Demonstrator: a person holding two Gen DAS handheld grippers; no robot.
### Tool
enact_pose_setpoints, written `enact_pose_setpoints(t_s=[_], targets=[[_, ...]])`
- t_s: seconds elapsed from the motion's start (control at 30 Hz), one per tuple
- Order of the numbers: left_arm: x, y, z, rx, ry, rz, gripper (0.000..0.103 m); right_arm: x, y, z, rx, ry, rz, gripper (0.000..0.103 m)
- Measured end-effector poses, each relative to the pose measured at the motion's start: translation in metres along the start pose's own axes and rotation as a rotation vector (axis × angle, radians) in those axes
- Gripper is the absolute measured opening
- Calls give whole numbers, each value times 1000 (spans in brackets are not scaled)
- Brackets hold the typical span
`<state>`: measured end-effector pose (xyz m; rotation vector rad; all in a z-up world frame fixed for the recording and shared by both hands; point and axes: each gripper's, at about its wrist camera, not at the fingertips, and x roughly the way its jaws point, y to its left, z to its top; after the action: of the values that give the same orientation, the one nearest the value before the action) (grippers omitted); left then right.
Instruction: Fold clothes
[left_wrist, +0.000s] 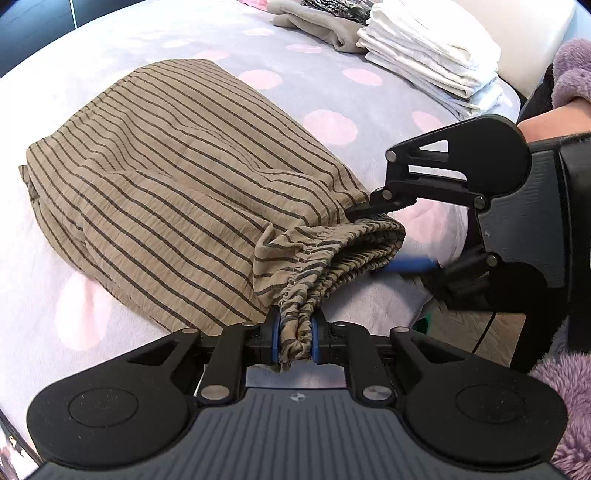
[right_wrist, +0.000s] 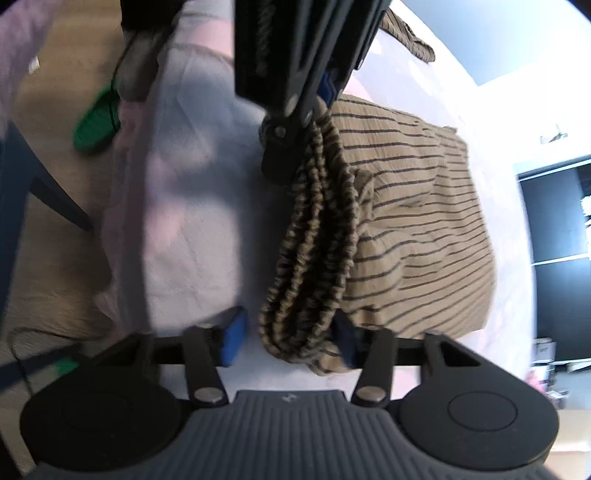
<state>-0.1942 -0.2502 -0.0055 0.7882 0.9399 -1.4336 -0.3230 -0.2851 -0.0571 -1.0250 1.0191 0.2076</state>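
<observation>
Nearest the left wrist camera, the left gripper (left_wrist: 295, 338) is pinching the gathered elastic waistband (left_wrist: 332, 254) of the striped garment (left_wrist: 159, 177), its blue pads (left_wrist: 275, 334) pressing a narrow bunch of fabric from both sides. It is angling steeply down toward the bed (left_wrist: 110, 55), and the waistband is rising slightly off the cover where it is being gripped.

Across from it, the right gripper (left_wrist: 391, 236) is reaching in from the right side of that view, one finger lying over the top of the waistband and the other, with a blue pad, lying under it. In the right wrist view, the right gripper (right_wrist: 288, 336) is also tilting down, and its jaws are standing partly apart around the bunched waistband (right_wrist: 314, 258). The left pad (right_wrist: 232, 341) is clear of the cloth with bare cover showing between them; the right pad is touching or hidden behind the fabric, so the jaws are not clamping. That view is blurred.

The garment, tan with dark stripes, is lying spread on the bed's grey cover with pink dots, its far end flat and its near end drawn up between the two grippers. Beyond it, a stack of folded white cloth (left_wrist: 436, 55) and a folded grey piece (left_wrist: 314, 26) are resting near the far edge. A fuzzy purple sleeve (left_wrist: 572, 70) is showing at the right edge behind the right gripper.
</observation>
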Motion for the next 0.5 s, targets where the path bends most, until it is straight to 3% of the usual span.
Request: enact_pose_setpoints(t_s=[0.07, 0.23, 0.37, 0.5], targets=[[3, -1, 2, 5, 1, 2, 13, 2, -1, -1, 2, 4, -35, 29], [-5, -4, 1, 19, 5, 17, 13, -13, -22, -1, 91, -37, -33, 23], [-21, -13, 2, 48, 4, 27, 13, -40, -44, -4, 157, -67, 31, 22], [-43, -29, -1, 65, 4, -10, 13, -71, -53, -9, 166, -80, 108, 21]])
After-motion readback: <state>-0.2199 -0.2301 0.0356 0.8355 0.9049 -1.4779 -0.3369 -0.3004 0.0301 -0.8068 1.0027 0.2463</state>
